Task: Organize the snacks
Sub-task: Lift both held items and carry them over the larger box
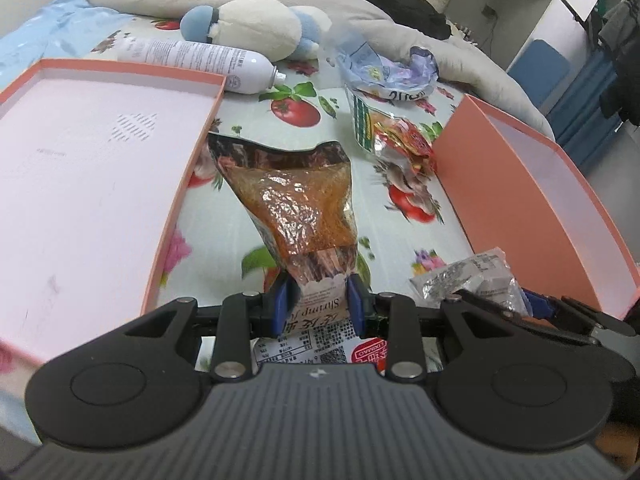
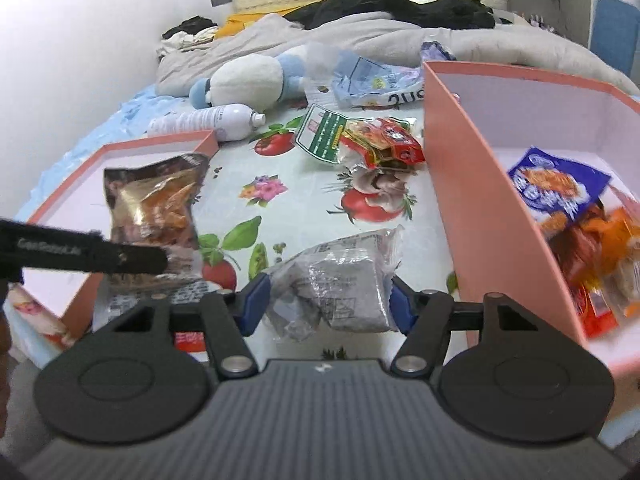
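Note:
My left gripper (image 1: 316, 302) is shut on the bottom edge of a brown and orange shrimp snack bag (image 1: 296, 200), which stands up ahead of the blue pads. In the right wrist view that bag (image 2: 152, 208) hangs over the near corner of the shallow pink tray (image 2: 60, 208). My right gripper (image 2: 328, 296) is shut on a crinkled silver packet (image 2: 340, 276), with a blue pad against each side. The silver packet (image 1: 472, 280) also shows low right in the left wrist view, beside the deep pink box (image 1: 532, 200). That box (image 2: 480, 184) holds several blue and orange snack bags (image 2: 560, 188).
On the fruit-print sheet (image 2: 304, 200) lie a red snack bag with a green-and-white end (image 2: 376, 148) and a pale blue bag (image 2: 372, 80). A white spray bottle (image 2: 216, 120) and a plush toy (image 2: 248, 80) lie behind the tray. A grey duvet (image 2: 440, 44) is heaped beyond.

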A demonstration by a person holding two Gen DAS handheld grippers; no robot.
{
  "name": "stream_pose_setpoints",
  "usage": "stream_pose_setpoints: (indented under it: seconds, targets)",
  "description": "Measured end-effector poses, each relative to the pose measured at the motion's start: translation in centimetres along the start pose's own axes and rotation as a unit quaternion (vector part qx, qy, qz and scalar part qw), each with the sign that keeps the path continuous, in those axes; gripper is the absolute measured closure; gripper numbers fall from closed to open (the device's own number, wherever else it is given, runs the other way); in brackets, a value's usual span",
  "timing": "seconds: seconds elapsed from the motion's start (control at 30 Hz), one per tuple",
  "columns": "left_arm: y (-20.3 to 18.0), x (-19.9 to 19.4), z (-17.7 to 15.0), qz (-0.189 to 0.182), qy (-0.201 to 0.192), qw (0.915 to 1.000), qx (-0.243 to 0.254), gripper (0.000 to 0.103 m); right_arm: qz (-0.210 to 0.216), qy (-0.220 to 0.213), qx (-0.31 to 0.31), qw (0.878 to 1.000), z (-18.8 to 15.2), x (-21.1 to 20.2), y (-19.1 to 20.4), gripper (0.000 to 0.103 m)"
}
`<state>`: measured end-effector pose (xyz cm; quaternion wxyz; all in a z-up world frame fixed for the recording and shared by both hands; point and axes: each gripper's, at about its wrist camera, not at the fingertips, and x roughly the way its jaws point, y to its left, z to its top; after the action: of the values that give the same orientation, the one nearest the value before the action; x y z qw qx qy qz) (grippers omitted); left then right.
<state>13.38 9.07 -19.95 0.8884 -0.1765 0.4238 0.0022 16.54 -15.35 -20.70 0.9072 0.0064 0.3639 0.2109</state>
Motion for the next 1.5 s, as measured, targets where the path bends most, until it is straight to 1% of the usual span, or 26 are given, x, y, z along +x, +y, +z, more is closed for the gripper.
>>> stream_pose_setpoints:
  seconds: [0.13,0.2,0.37,0.53,0.7,0.8,0.9,1.0,1.1,1.2,1.3,1.43,1.5]
  targets:
    - [-0.6,-1.1,-1.4,0.005,0.003,1.0000,-0.002,0.068,0.002,-0.003,-0.012,1.000,-0.5,-1.2,0.2,0.039]
    - [-0.7,-1.6,-2.0,0.004,0.002,0.9999,-0.014,0.068,0.006,-0.005,-0.012,1.000,-0.6,-1.7,0.2,0.039]
    - [-1.4,-3.0,-2.3,-0.005,-0.001,0.9995,-0.030,0.068,0.011,-0.009,-0.014,1.000,-0.4,-3.1,0.4,0.040]
    - [-2.9,-5.4,-2.2,-0.010,-0.015,0.9996,-0.021,0.068,0.012,-0.029,-0.009,0.999,0.3,-5.9,0.2,0.040]
    - [-4.5,-7.7,-1.9,-0.027,-0.024,0.9992,-0.015,0.068,0.010,-0.055,0.002,0.998,1.1,-9.0,-0.1,0.040]
    - [-5.6,-8.9,-1.7,-0.044,-0.028,0.9986,-0.012,0.068,0.009,-0.070,0.009,0.997,1.5,-10.9,-0.5,0.040]
    - [-7.0,-9.4,-2.0,-0.048,-0.028,0.9984,-0.001,0.068,0.006,-0.083,0.015,0.996,1.6,-12.6,-1.2,0.040]
    - [-8.5,-10.0,-2.4,-0.063,-0.027,0.9976,0.002,0.068,-0.003,-0.092,0.023,0.995,1.7,-13.9,-2.0,0.040]
    - [-10.0,-10.4,-2.6,-0.074,-0.028,0.9967,0.016,0.068,-0.011,-0.097,0.034,0.995,1.7,-15.0,-2.9,0.040]
    - [-11.4,-10.9,-2.5,-0.082,-0.032,0.9959,0.019,0.068,-0.022,-0.102,0.041,0.994,1.3,-16.2,-3.8,0.041]
    - [-12.9,-11.3,-2.5,-0.096,-0.032,0.9944,0.030,0.068,-0.033,-0.099,0.058,0.993,0.7,-17.2,-4.8,0.041]
    - [-14.9,-11.2,-2.9,-0.123,-0.021,0.9911,0.046,0.068,-0.049,-0.094,0.071,0.992,-0.3,-18.2,-6.0,0.041]
    - [-15.9,-11.0,-3.1,-0.131,-0.017,0.9900,0.051,0.068,-0.055,-0.093,0.078,0.991,-0.8,-18.7,-6.8,0.041]
